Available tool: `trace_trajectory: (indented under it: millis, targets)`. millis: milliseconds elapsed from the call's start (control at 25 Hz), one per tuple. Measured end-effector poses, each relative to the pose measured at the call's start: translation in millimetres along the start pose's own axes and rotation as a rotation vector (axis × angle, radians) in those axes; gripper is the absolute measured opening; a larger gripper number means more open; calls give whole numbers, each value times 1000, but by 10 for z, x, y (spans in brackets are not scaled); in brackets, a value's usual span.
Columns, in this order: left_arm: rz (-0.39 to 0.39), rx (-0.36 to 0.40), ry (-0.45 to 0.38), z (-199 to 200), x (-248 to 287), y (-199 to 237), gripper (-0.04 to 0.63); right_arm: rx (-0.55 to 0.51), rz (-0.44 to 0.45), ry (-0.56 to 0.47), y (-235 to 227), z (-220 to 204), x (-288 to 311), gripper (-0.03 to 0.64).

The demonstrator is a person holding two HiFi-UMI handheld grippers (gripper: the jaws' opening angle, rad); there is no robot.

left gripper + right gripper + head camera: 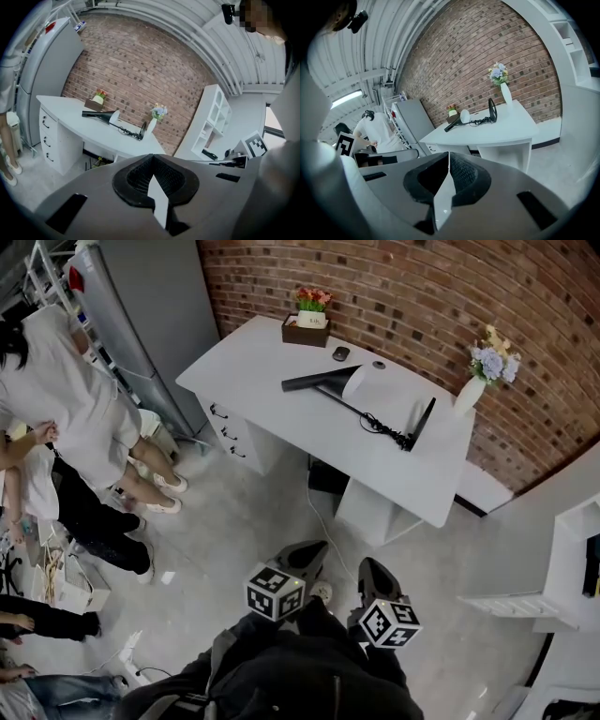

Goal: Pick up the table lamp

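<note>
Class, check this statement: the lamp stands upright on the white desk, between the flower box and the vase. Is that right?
Not quite. The lamp is not upright: it lies on its side on the desk, with its base up on edge, as the head view shows. It does lie between the flower box and the vase.

Ahead of me a red brick wall backs a white desk on grey floor; white shelves stand to my right.
</note>
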State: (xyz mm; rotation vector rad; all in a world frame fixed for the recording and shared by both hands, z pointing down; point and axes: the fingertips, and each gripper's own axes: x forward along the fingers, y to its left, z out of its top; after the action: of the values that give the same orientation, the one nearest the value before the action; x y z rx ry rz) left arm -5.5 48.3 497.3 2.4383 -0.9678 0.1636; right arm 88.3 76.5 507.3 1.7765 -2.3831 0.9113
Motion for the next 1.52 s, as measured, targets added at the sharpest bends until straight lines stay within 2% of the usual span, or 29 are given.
trace_trajectory:
  millis: [520,1000,1520]
  targets:
    - [9,-19,-14,235,558,392,6,8,12,-9,-347,315,573,12]
    - [10,-52,12,118,602,451,6,57,0,24,-424,185,663,12]
    - [13,-58,31,303,891,691,6,73,26,19,-473,410,1054,12]
